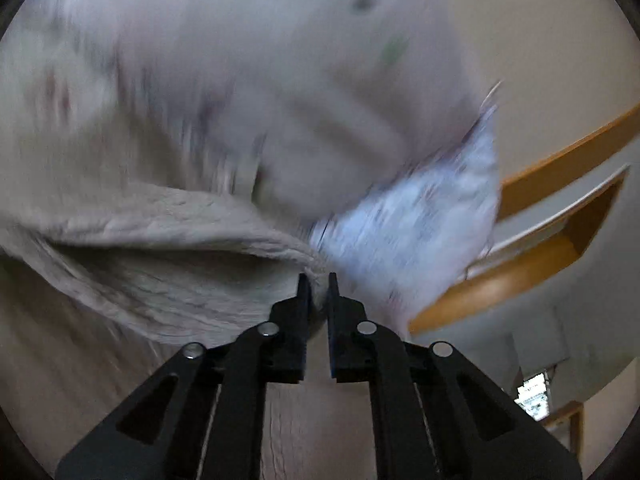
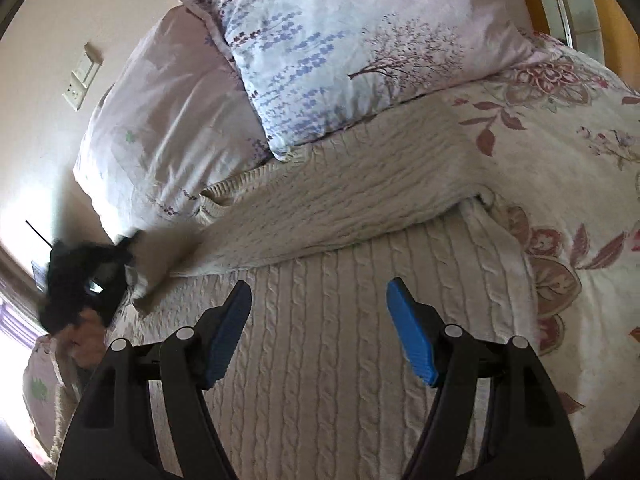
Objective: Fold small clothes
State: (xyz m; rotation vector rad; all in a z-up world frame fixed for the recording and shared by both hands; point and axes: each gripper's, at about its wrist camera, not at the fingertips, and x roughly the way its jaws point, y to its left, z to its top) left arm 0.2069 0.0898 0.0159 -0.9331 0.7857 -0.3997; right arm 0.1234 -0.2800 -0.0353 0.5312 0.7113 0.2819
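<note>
A cream cable-knit sweater (image 2: 340, 208) lies spread on the bed, its upper part folded over the lower. My right gripper (image 2: 318, 296) hangs just above the lower knit, blue pads wide apart, nothing between them. At the left edge of the right wrist view my left gripper (image 2: 128, 246) shows as a black blur, held by a hand at the sweater's left end. In the left wrist view the left gripper (image 1: 318, 284) is shut on a bunched fold of the sweater (image 1: 160, 248), which drapes away to the left. Everything beyond is motion-blurred.
Two floral pillows (image 2: 340, 40) (image 2: 160, 112) lie behind the sweater, one touching its far edge. A flowered bedspread (image 2: 560, 140) covers the bed to the right. A wall socket (image 2: 82, 76) is at the left, and a wooden headboard (image 1: 560, 160) at the back.
</note>
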